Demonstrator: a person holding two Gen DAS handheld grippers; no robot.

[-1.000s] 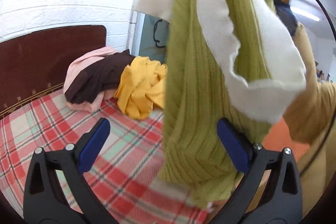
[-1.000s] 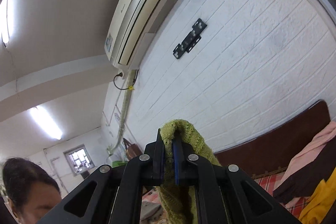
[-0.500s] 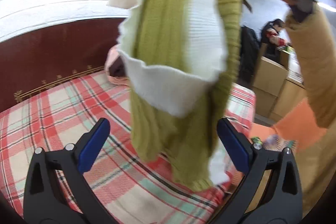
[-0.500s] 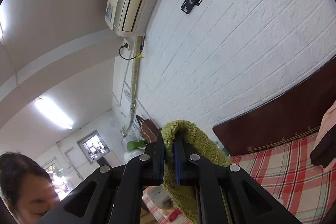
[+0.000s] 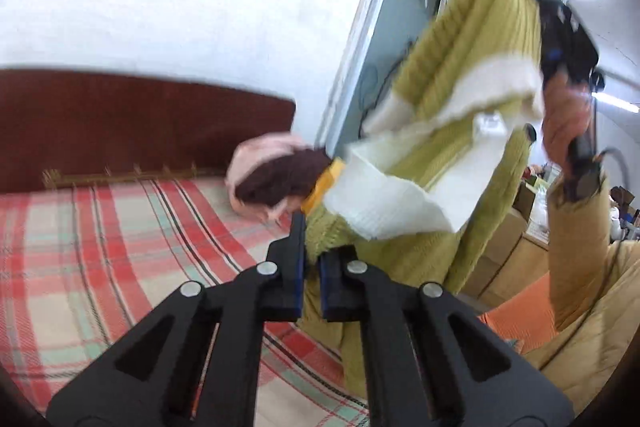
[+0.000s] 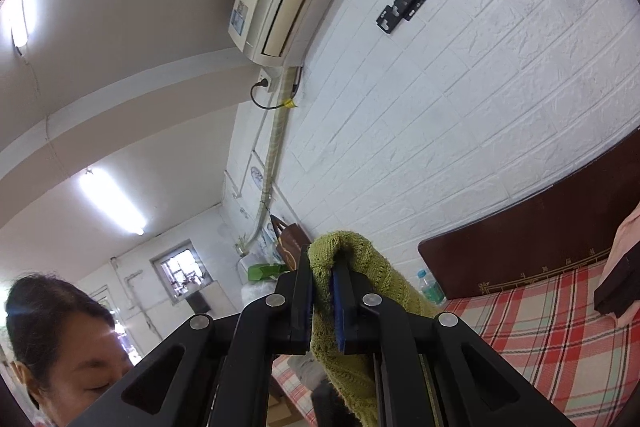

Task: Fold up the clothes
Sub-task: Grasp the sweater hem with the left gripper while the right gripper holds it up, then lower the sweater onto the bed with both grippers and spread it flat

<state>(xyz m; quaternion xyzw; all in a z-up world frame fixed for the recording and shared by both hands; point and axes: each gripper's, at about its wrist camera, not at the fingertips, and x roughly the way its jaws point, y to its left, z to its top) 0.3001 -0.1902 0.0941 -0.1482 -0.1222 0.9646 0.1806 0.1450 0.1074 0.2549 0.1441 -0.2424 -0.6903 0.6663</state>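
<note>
While both sets of fingers (image 5: 310, 247) (image 6: 322, 293) pinch the green sweater (image 5: 460, 147), its white lining only in the left view.

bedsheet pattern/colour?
Red, cream and pale-green plaid bedsheet, with dark thin lines. Shows best in the left wrist view.

Black gripper (image 5: 310, 247) arms, silver screws, blue pads; tan sleeve (image 5: 580, 247).
</note>
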